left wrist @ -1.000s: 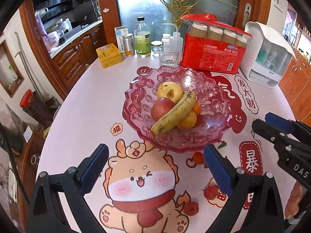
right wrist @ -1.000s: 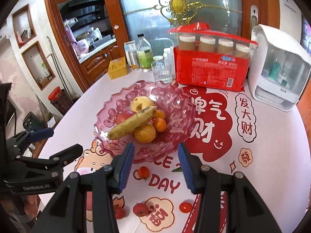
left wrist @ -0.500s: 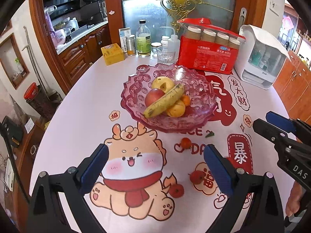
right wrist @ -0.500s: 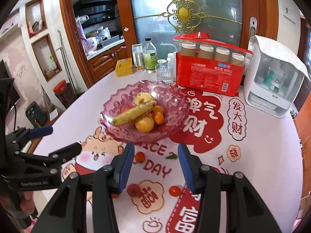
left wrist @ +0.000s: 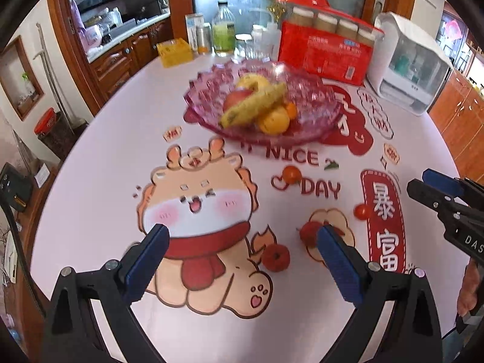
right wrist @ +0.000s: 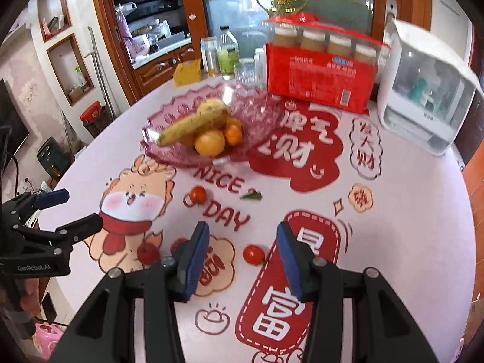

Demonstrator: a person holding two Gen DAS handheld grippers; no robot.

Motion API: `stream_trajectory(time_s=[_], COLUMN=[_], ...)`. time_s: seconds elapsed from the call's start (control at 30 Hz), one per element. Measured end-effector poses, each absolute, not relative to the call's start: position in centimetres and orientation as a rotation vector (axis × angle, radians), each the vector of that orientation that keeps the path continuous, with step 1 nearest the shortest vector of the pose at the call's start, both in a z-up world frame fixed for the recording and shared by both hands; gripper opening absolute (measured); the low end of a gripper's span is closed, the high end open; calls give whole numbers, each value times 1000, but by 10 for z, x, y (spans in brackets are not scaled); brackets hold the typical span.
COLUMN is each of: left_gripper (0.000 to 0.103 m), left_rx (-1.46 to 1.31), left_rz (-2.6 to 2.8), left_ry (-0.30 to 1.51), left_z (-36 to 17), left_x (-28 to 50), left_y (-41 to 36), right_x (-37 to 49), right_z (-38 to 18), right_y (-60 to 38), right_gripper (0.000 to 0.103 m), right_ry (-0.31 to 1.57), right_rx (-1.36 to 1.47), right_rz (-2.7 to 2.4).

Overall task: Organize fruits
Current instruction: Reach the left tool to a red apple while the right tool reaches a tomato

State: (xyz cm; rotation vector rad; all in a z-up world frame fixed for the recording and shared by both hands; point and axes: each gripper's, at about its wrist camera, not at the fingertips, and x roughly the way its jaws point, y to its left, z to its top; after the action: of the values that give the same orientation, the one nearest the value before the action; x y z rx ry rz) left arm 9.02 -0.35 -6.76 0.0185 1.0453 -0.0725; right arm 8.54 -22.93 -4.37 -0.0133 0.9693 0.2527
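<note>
A pink glass bowl point(left wrist: 196, 106) point(right wrist: 151, 142) holds a banana point(left wrist: 254, 106) point(right wrist: 187, 127), an apple, a pear and oranges point(right wrist: 210, 142). Several small red fruits lie loose on the printed tablecloth in front of it. Two of them point(left wrist: 275, 257) point(left wrist: 308, 231) lie just ahead of my left gripper point(left wrist: 242, 242), which is open and empty. Another red fruit point(right wrist: 253, 254) sits on the cloth seen between the fingers of my right gripper point(right wrist: 242, 233), also open and holding nothing. One more point(right wrist: 198, 194) lies nearer the bowl. Each gripper shows at the edge of the other's view point(left wrist: 419, 181) point(right wrist: 81, 208).
Along the table's back stand a red pack of paper cups point(left wrist: 326, 51), a white lidded box point(left wrist: 405, 69), bottles point(left wrist: 224, 30), a glass point(right wrist: 245, 72) and a yellow box point(left wrist: 175, 51). A green leaf scrap point(right wrist: 251, 196) lies near the "NICE DAY" print. The round table edge drops off left.
Both grippers have drawn back from the bowl and sunk toward the table. The bowl now looks farther away, and more of the small red fruits have come into view near the fingers.
</note>
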Motion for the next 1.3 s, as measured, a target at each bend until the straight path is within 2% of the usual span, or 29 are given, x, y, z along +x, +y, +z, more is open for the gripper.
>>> stream_trajectory(time_s=[0.27,0.7,0.83,1.17,1.23,1.3], left_gripper=[95,75,68,61,53,49], left_rx=[10,-77,-117,-105,-105,-101], left_rz=[-106,-102,-91,-115,-119,-118], left_ry=[1091,1162,1183,1204,1211,1211], left_z=[-113,-159,-166,-170,-171,-171], left_x=[93,103,105,104,104,103], left_y=[-18,-18,-12,-19,-21,-22], right_x=[88,100,106,113,113,113], right_z=[-82,-124,-132,-150,-153,-155], right_y=[-236,-224,-220,-221,-223,-225], right_gripper=[47,46,40,31,28,28], right_ry=[1042,1104,1110,1150,1158,1160], right_rx=[1,-32,-47,-65,-62,-50], right_rz=[247,239,237,246,242,245])
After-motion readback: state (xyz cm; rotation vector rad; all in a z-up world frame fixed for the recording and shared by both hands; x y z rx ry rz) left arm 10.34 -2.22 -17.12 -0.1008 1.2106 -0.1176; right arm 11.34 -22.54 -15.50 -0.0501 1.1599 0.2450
